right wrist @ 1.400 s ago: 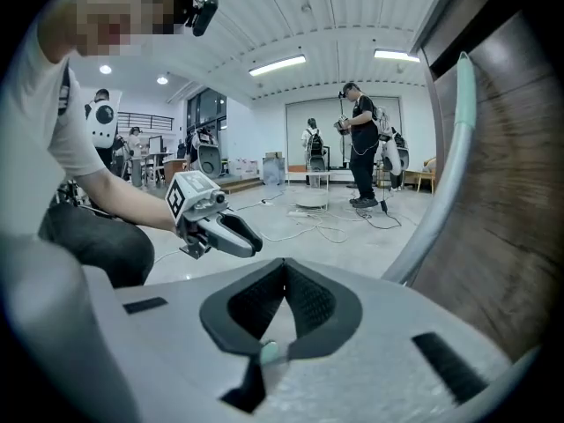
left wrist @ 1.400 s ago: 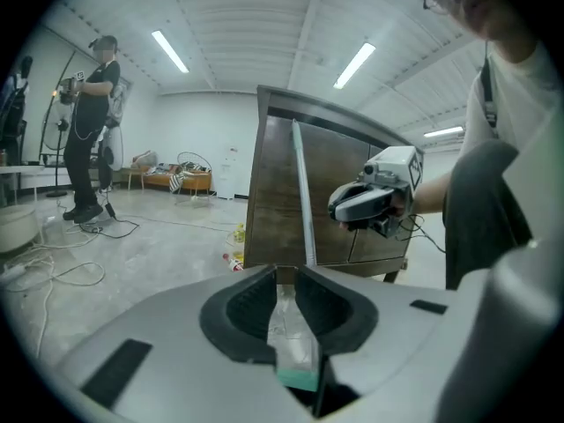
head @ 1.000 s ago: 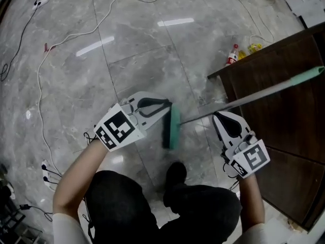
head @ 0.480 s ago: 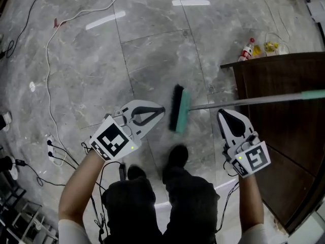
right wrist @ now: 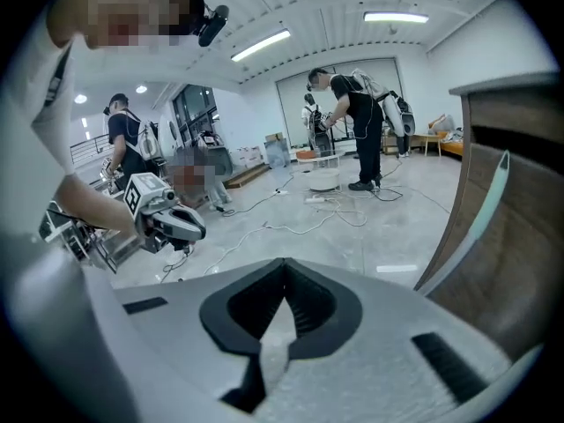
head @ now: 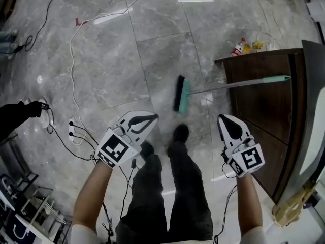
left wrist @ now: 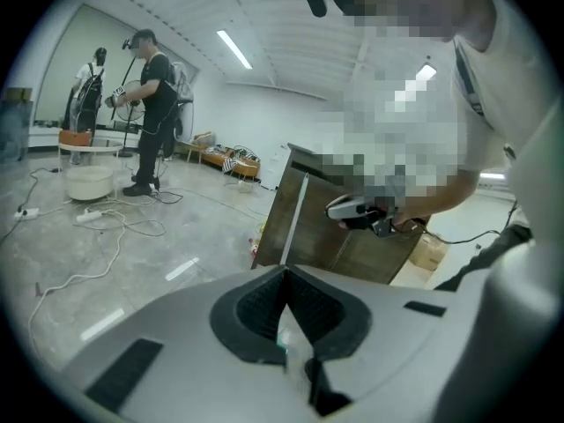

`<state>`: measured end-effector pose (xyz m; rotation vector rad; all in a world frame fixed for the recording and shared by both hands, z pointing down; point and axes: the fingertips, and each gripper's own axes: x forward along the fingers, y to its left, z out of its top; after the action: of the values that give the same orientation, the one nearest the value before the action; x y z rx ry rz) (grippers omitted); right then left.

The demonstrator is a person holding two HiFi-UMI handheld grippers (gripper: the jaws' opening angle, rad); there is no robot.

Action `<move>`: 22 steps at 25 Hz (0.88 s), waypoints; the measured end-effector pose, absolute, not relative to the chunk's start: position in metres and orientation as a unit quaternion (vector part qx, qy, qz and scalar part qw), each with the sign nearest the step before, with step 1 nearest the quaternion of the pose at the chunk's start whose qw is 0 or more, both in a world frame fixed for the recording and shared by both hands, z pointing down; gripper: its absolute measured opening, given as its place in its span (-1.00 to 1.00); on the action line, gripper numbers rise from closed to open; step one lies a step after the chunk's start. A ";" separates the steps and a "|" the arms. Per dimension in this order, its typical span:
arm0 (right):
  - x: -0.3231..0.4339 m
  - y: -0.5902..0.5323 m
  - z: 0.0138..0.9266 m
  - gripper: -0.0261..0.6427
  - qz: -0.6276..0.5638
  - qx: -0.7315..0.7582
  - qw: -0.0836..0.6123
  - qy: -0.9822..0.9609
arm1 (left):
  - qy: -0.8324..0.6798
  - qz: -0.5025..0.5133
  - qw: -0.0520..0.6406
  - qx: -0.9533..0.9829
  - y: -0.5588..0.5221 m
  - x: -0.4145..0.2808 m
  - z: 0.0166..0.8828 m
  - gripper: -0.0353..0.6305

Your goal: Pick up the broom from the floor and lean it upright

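Inspecting the left gripper (head: 151, 117) and right gripper (head: 224, 119), we find both pairs of jaws closed and empty. Both have drawn back from the broom (head: 183, 94) they flanked a second ago. It leans against the cabinet (head: 259, 105), head on the floor (head: 152, 55).

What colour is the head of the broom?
The broom head is teal green, with black bristles. The head view shows it best.

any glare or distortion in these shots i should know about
Head view: bright streaks of glare on the glossy floor, though the broom reads clearly. Left gripper view and right gripper view: heavy fisheye bending, dark corners, and mosaic patches laid over faces.
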<state>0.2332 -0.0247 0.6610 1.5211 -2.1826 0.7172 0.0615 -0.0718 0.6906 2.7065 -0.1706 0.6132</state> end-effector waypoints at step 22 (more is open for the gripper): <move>0.141 0.110 0.252 -0.92 0.298 0.597 0.197 -0.718 | -0.109 0.225 0.194 0.949 0.047 -0.047 0.282 -0.87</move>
<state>0.1406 0.1098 0.2517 1.6712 -2.0115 0.8342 -0.0471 0.0471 0.2819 2.6614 -0.3054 0.6306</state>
